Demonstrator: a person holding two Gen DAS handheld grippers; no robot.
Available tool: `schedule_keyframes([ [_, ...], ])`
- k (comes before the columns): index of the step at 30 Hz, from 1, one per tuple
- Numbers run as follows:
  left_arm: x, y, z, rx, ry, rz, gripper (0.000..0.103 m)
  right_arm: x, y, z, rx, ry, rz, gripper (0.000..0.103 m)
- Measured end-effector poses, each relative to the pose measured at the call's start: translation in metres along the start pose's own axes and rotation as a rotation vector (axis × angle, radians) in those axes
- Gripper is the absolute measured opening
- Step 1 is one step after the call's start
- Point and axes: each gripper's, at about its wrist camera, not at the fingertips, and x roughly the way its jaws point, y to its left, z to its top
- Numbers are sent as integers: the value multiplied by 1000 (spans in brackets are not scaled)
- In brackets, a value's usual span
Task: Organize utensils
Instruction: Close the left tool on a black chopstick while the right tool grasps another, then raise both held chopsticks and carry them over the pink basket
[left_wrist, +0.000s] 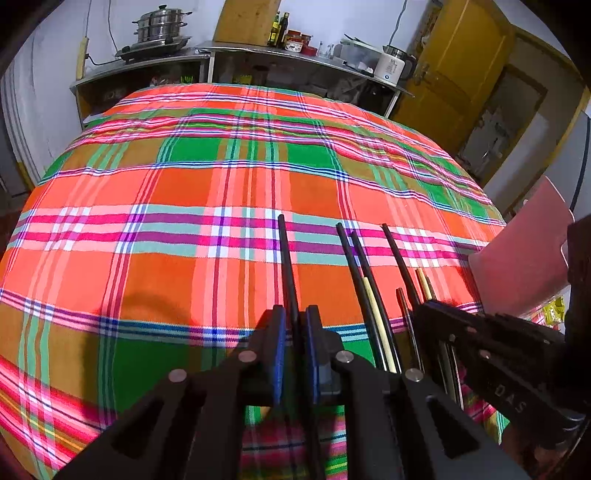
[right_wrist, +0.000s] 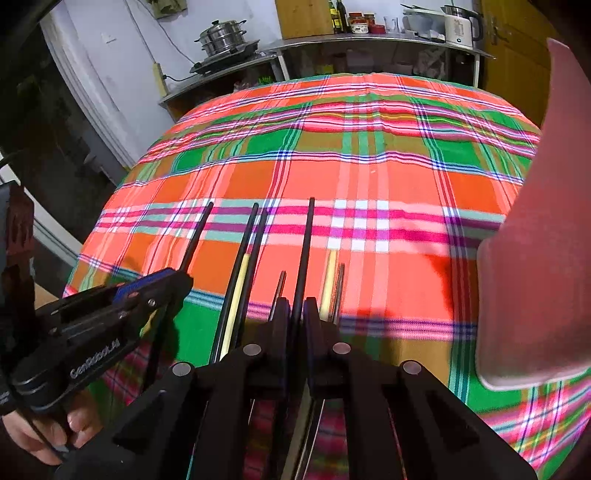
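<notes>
Step in hand: sorting chopsticks, one stick per claw.

The left claw (left_wrist: 295, 325) is closed narrow on a black chopstick (left_wrist: 286, 266), which points forward between the blue pads over the plaid cloth (left_wrist: 147, 184) of the table. The right claw (right_wrist: 295, 314) is likewise closed narrow on a second black chopstick (right_wrist: 304, 251). Both claws sit side by side near the front edge of the table.

The remaining sticks lie between and around the two claws: a black pair with a pale bamboo stick (right_wrist: 236, 291) against it, a short dark stick (right_wrist: 279, 291), and another pale stick (right_wrist: 328, 284) just beside the right claw. A pink board (right_wrist: 535, 258) stands at the far right.

Judged next move: bring the two held black sticks together as a matched pair, tips aligned, and set them apart from the loose ones. This calls for keeping both sticks parallel and clear of the neighbouring sticks, which lie close enough to be knocked
</notes>
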Motion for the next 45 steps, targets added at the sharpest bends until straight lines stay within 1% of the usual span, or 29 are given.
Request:
schedule_keyframes([
  [6,3,-7,3,44,0,33,13,6,3,9,-16,5,-24,8],
  [7,4,-8,3,51,2,39,12,7,3,10,-19,5,-24,8],
  [8,4,-9,4,56,4,47,9,7,3,11,-16,6,-22,7],
  [9,4,-10,5,59,6,51,8,7,2,11,-14,9,-20,7],
  [12,4,-10,6,55,4,53,7,6,1,11,-15,10,-2,6],
  [15,1,-8,8,33,3,33,6,-1,1,10,-17,-9,15,6],
  [20,-23,-8,9,22,-42,11,6,-26,5,11,-29,-69,39,5],
  [29,-85,-21,17,30,-144,-36,6,-80,8,13,-32,-175,74,5],
  [37,-127,-37,18,52,-196,-72,6,-136,7,6,-33,-274,102,5],
  [45,-154,-59,18,91,-230,-95,6,-179,-1,-5,-18,-360,111,5],
])
